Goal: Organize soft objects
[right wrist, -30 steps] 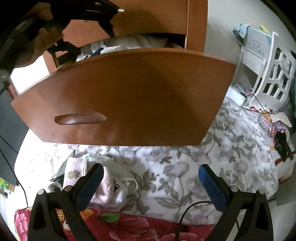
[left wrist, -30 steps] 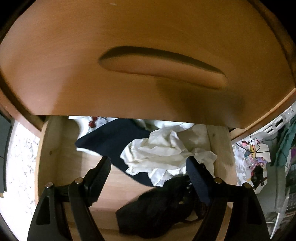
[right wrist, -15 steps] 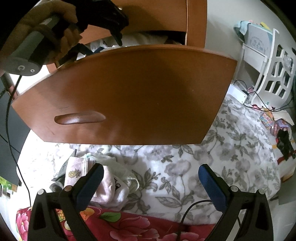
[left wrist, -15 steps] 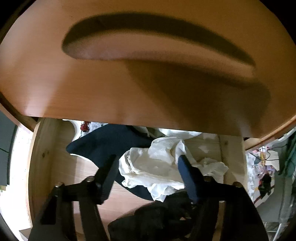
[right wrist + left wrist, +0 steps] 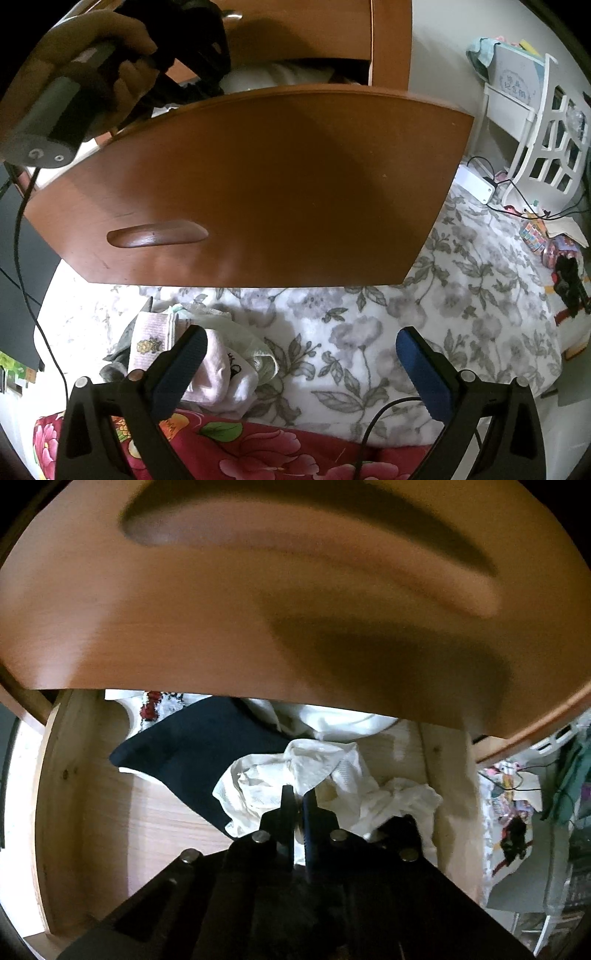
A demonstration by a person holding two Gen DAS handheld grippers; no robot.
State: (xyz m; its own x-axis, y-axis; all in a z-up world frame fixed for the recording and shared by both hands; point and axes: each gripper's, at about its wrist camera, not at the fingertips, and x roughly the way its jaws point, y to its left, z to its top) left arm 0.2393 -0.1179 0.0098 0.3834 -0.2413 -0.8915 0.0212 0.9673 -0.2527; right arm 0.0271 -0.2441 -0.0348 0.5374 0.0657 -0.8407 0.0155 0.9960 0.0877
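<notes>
**Left tongs pinched on white cloth inside the open drawer**

The left tongs reach down into an open wooden drawer, their jaws drawn together on a fold of the crumpled white cloth lying near the middle of the drawer. A navy garment lies partly under that cloth on its left, and more white fabric sits toward the back. Bare drawer floor shows to the left of the heap; the drawer's right wall stands close beside the cloth. A brown drawer front with a recessed handle overhangs the whole view.

The right tongs hang wide apart with nothing between them, above a bed with a grey floral cover. Just beside the left finger lies a pile of pink and pale clothes, one piece carrying a small yellow motif; its dark markings are too small to read. The cover to the right is open. A white rack holds a sign whose characters are illegible.
</notes>
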